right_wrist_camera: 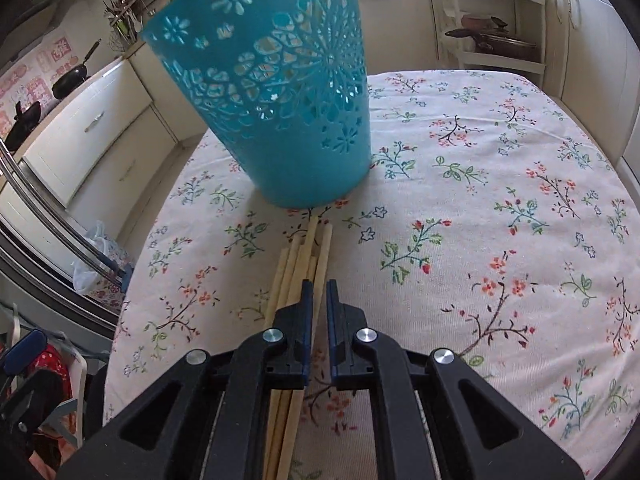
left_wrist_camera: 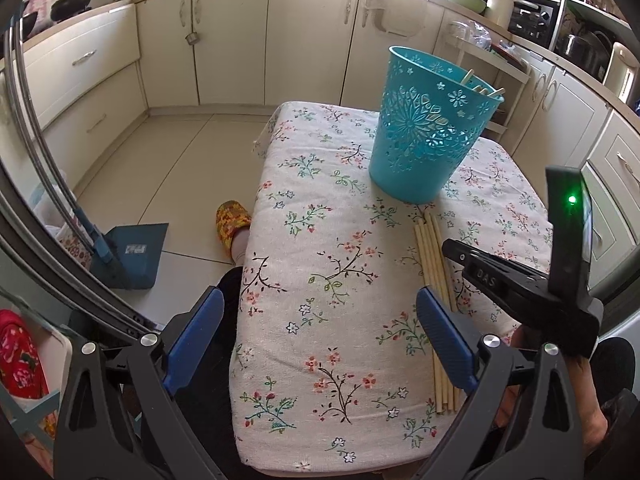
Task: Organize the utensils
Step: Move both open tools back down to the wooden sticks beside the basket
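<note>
A teal perforated bucket (left_wrist_camera: 428, 128) stands on the floral tablecloth (left_wrist_camera: 320, 240) with a few wooden sticks poking from its rim; it also shows in the right wrist view (right_wrist_camera: 280, 92). Several pale wooden chopsticks (left_wrist_camera: 434, 280) lie in a bundle on the cloth in front of the bucket, also seen in the right wrist view (right_wrist_camera: 304, 256). My left gripper (left_wrist_camera: 320, 332) is open and empty above the near table edge. My right gripper (right_wrist_camera: 319, 292) hovers over the bundle, jaws nearly closed around one chopstick; it also shows in the left wrist view (left_wrist_camera: 452, 246).
Cream kitchen cabinets (left_wrist_camera: 232, 40) line the back and right. A blue dustpan (left_wrist_camera: 132, 252) stands on the tiled floor at left. A white rack with pots (right_wrist_camera: 492, 40) stands behind the table. A slippered foot (left_wrist_camera: 232, 224) is beside the table.
</note>
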